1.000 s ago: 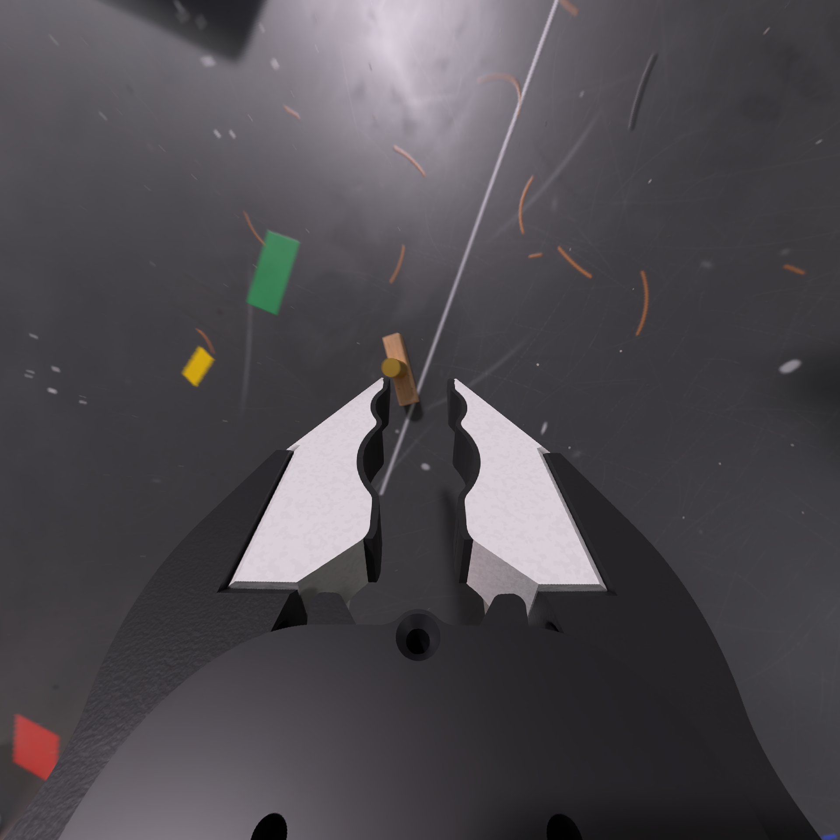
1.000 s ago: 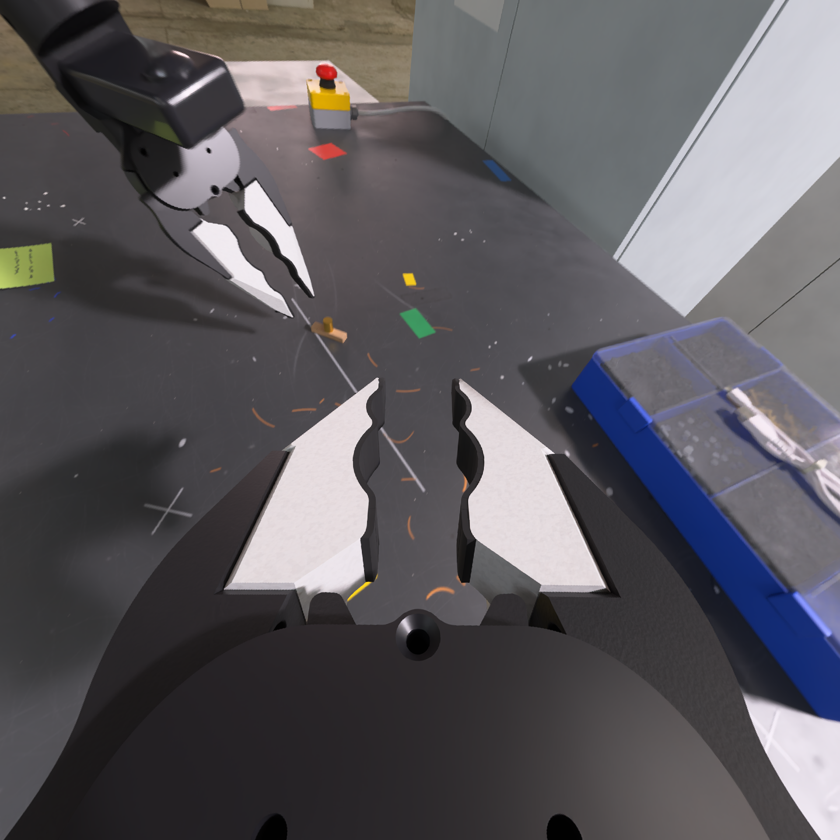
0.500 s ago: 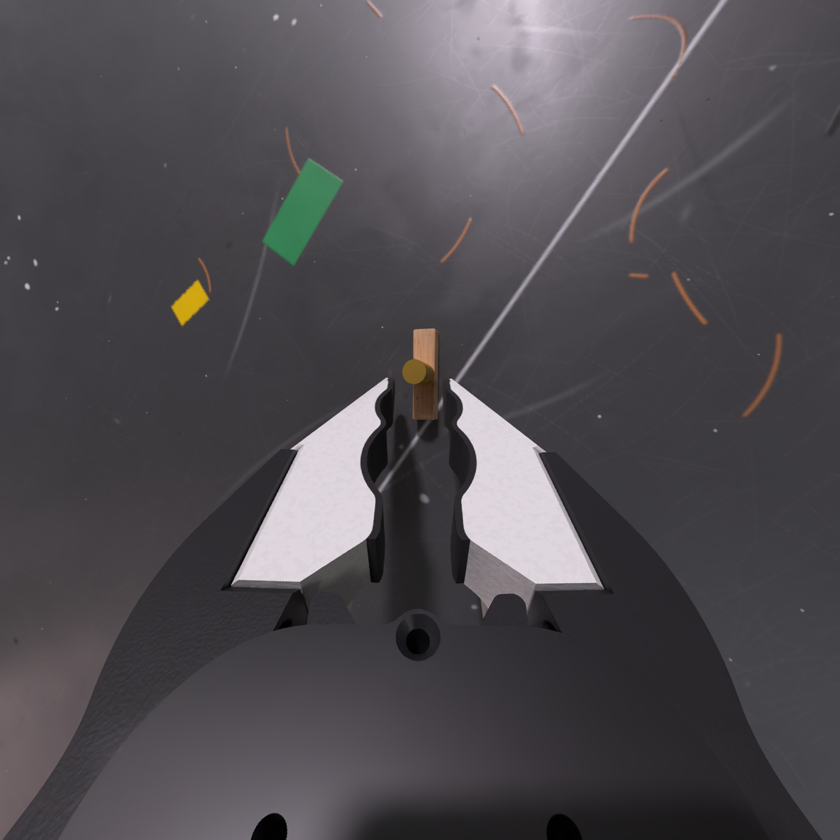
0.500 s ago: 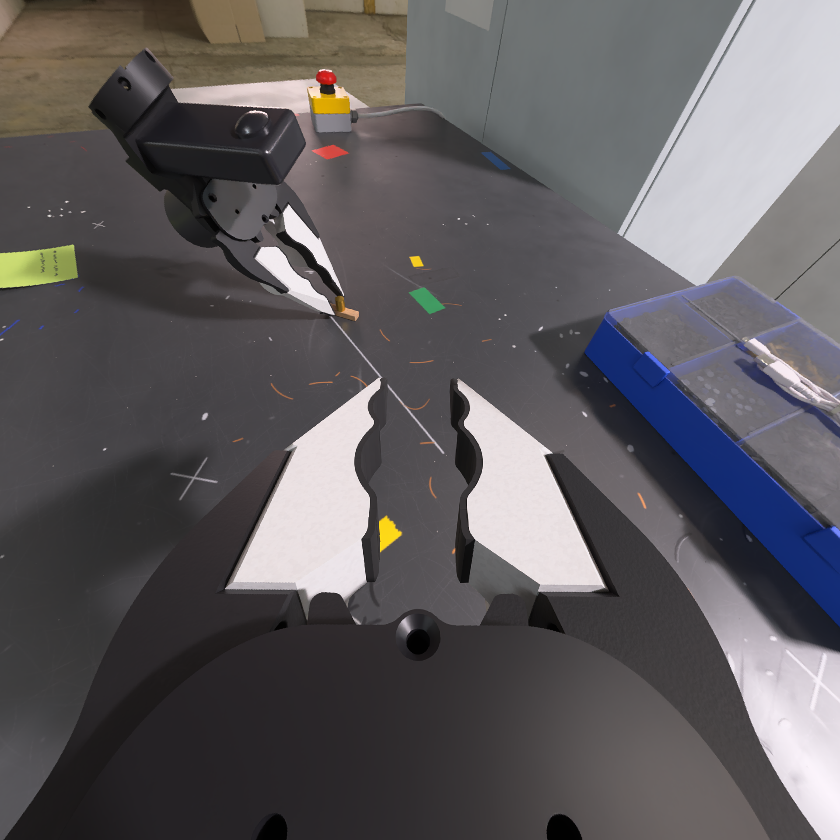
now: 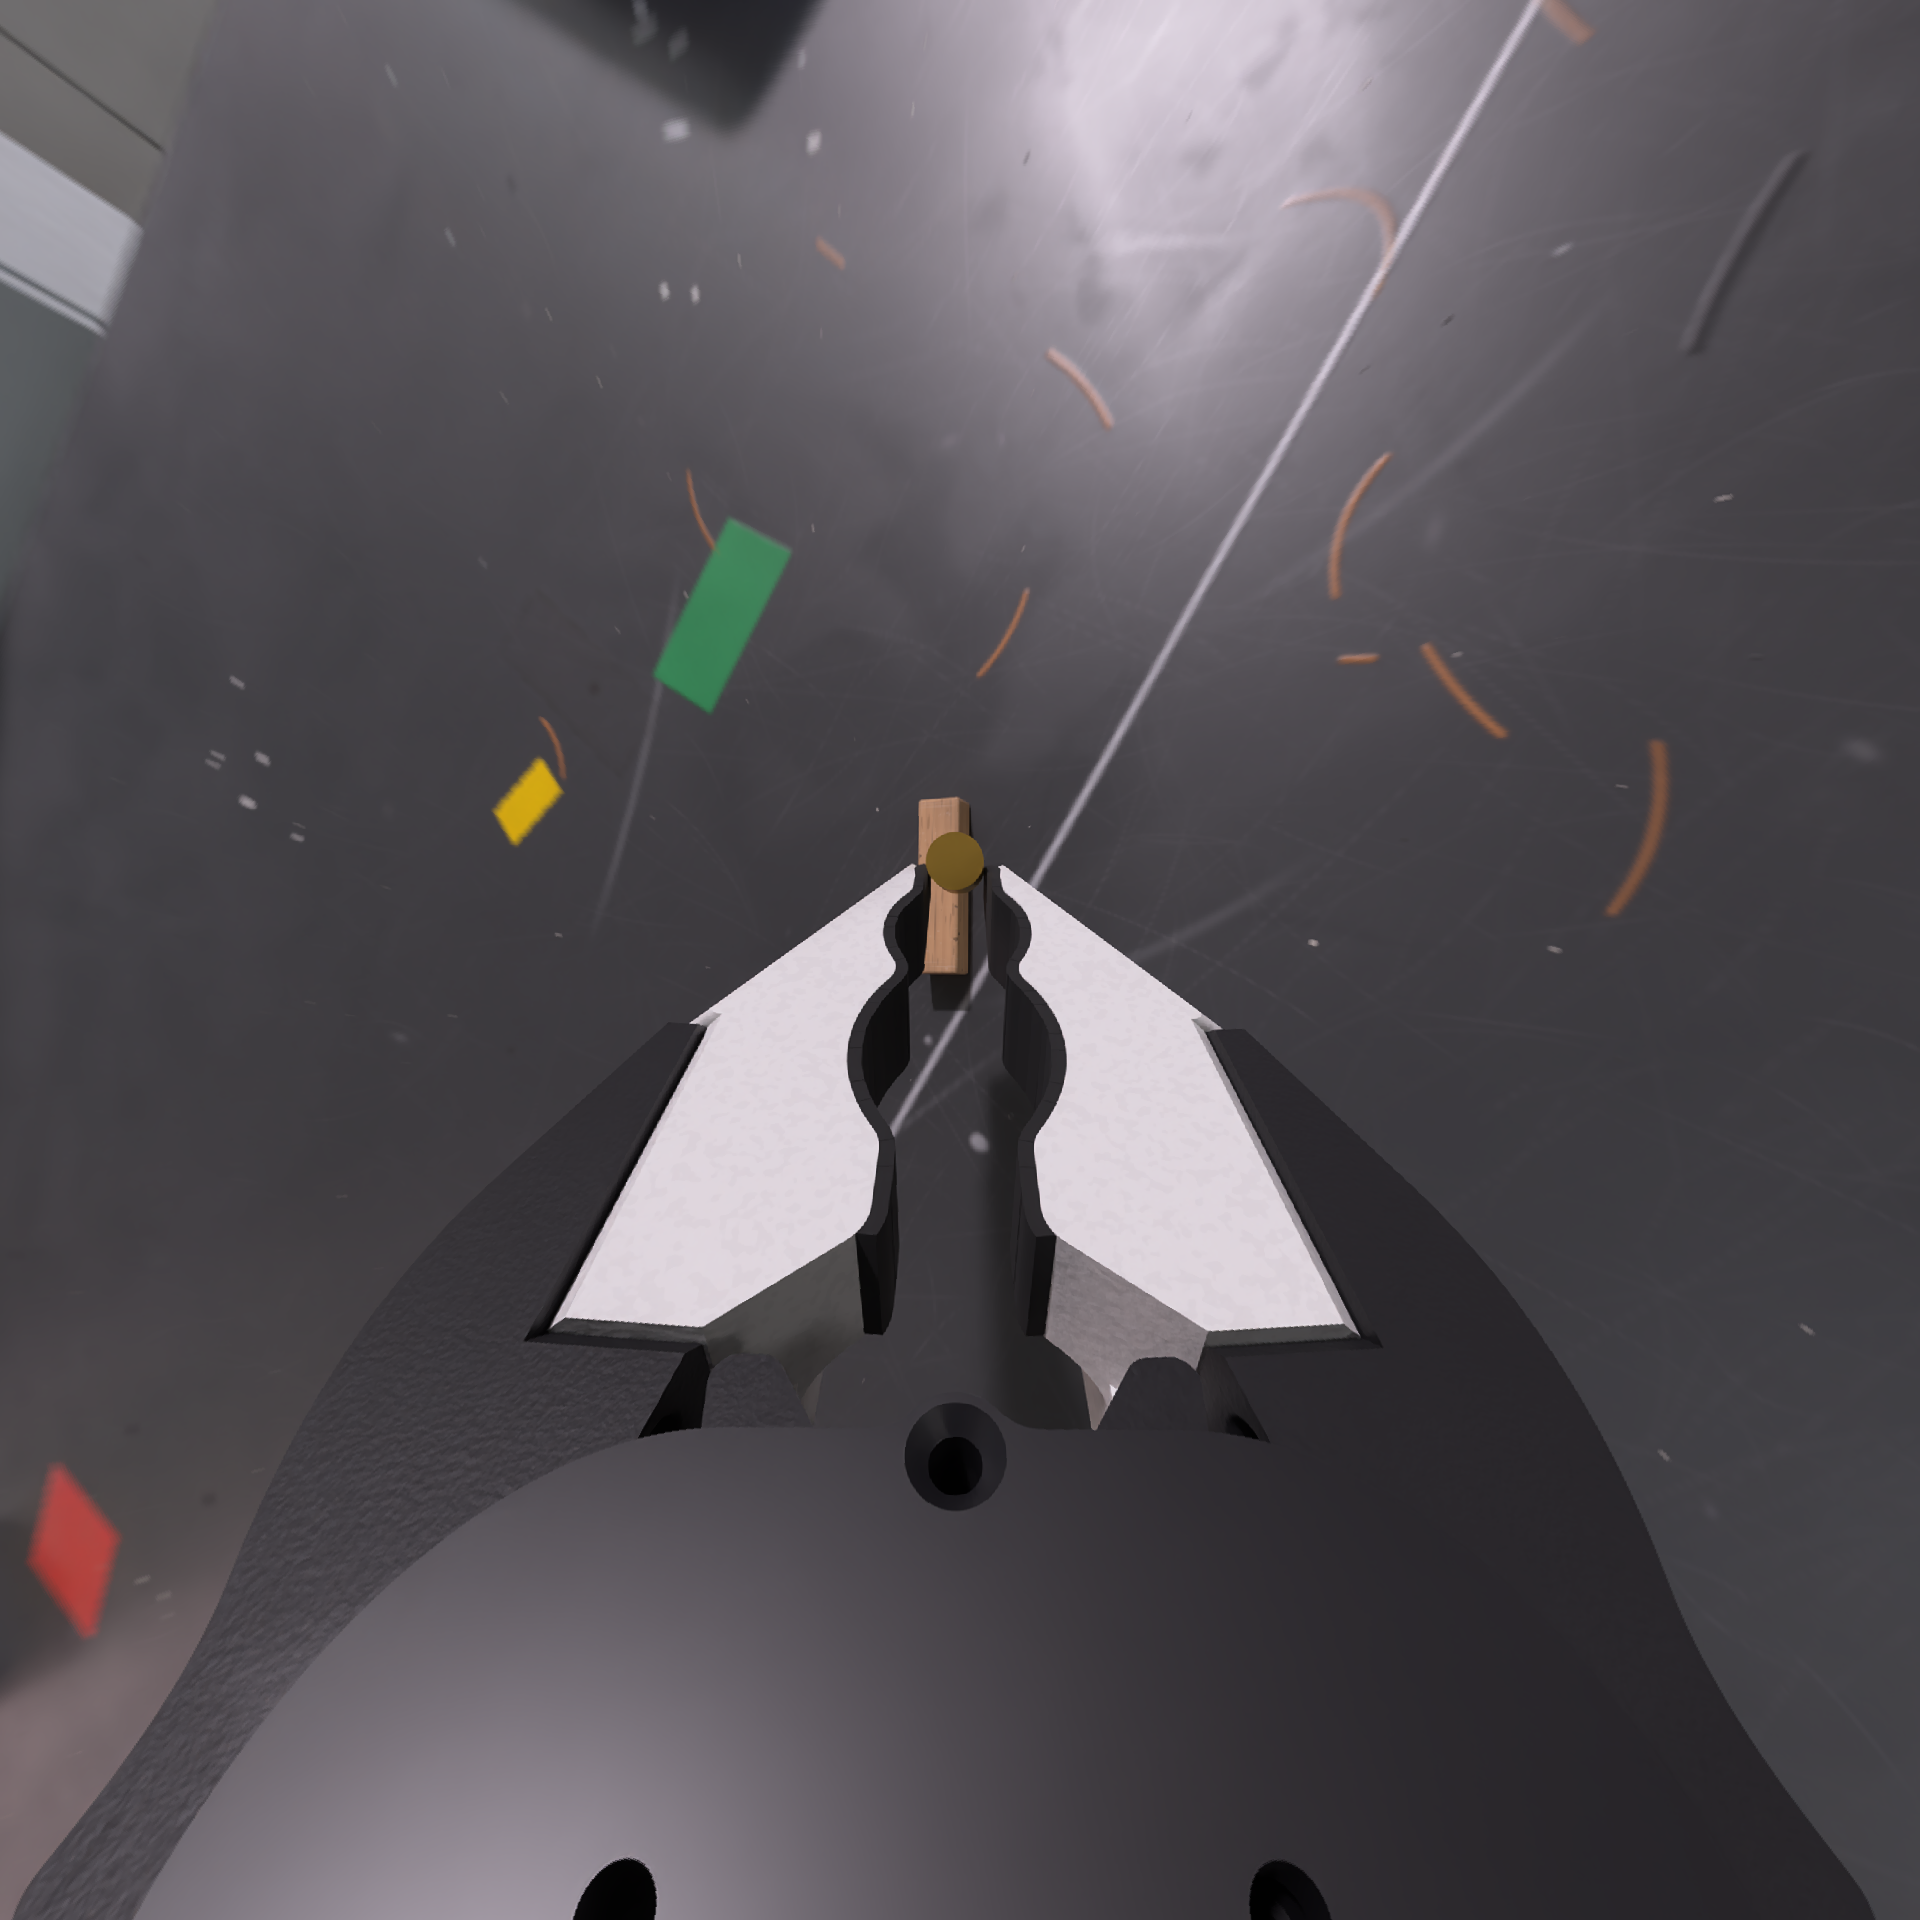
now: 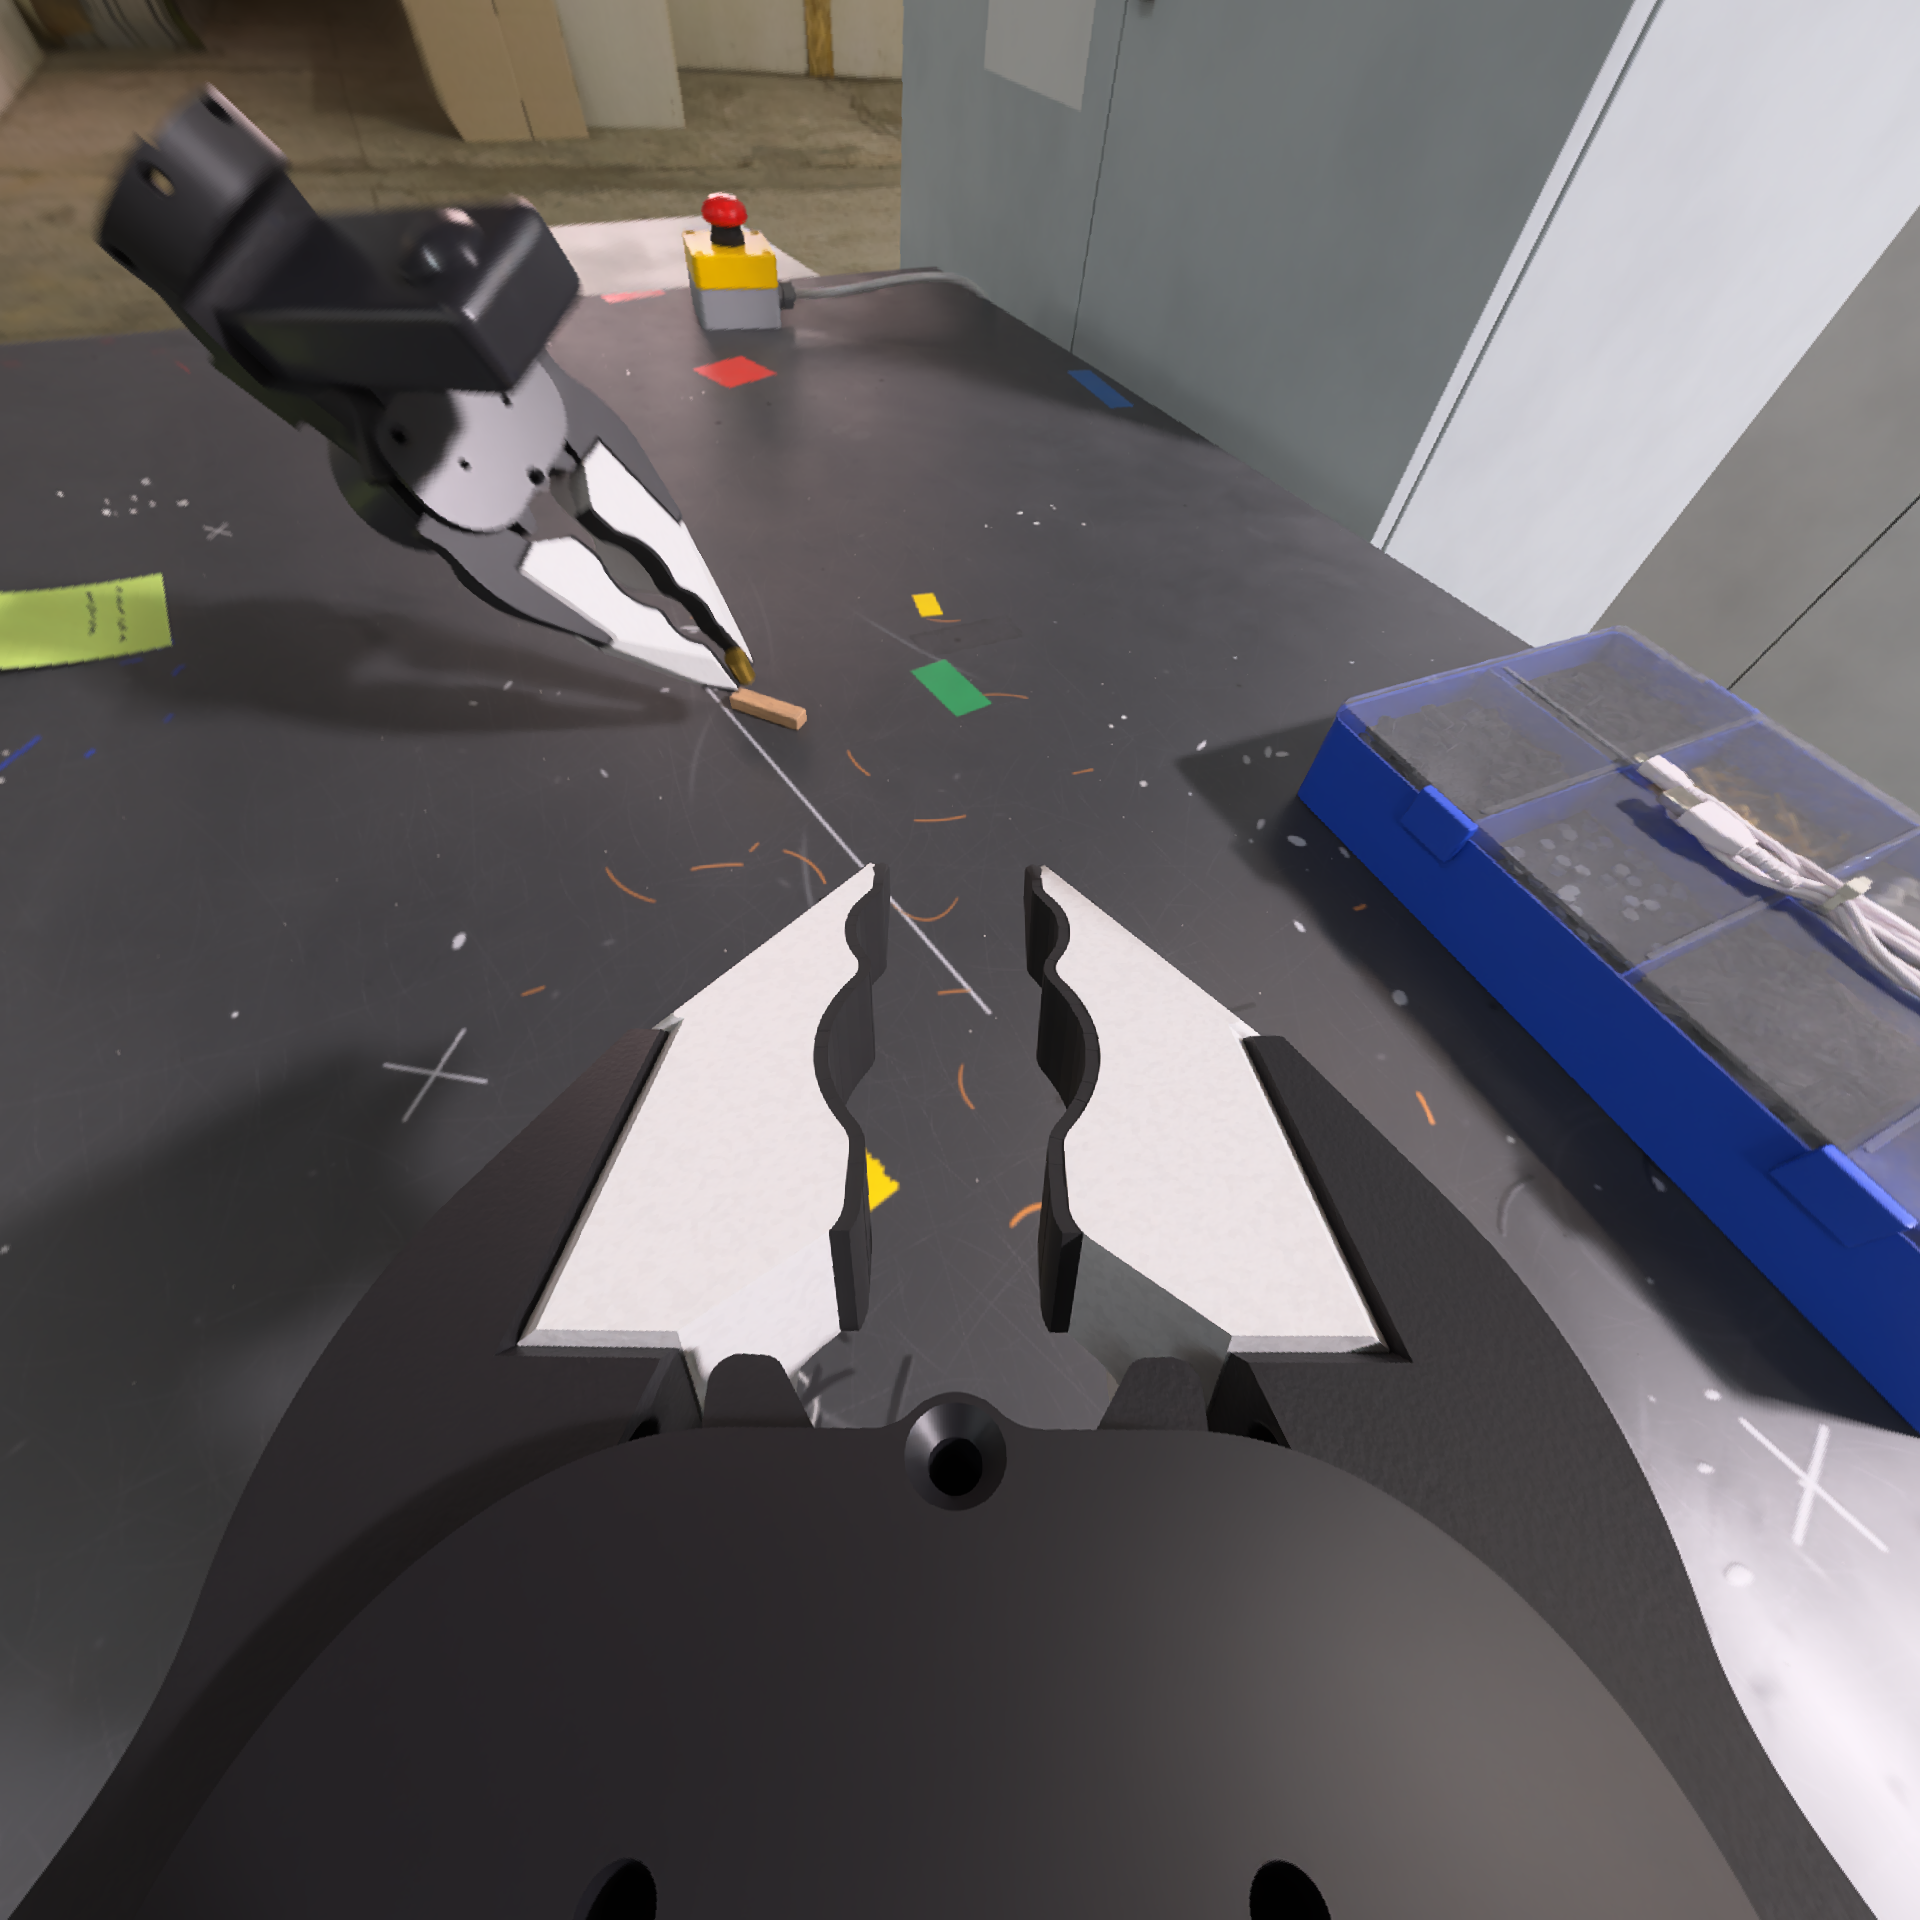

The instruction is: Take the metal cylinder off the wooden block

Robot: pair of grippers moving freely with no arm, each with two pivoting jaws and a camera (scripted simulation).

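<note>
A small brass-coloured metal cylinder [image 5: 954, 860] sits between the fingertips of my left gripper [image 5: 956, 881], whose jaws have closed in on it. The thin wooden block [image 5: 943, 925] lies flat on the dark table [image 5: 1351, 1039] just under and beyond the tips. In the right wrist view the left gripper [image 6: 730, 665] points down at the table with the cylinder [image 6: 740, 663] in its tips, right at the near end of the block [image 6: 771, 712]. I cannot tell whether cylinder and block still touch. My right gripper [image 6: 956, 883] is open and empty, hovering well short of the block.
A blue compartment box [image 6: 1558, 997] with a clear lid stands at the right. A yellow-and-grey box with a red button [image 6: 732, 275] is at the far edge. Green tape [image 6: 949, 688], yellow tape [image 6: 927, 604], red tape [image 6: 735, 371] and a green note [image 6: 83, 618] lie flat.
My left gripper has centred on the cylinder and its jaws have narrowed onto it. The right gripper has stayed open, shifting only slightly.
</note>
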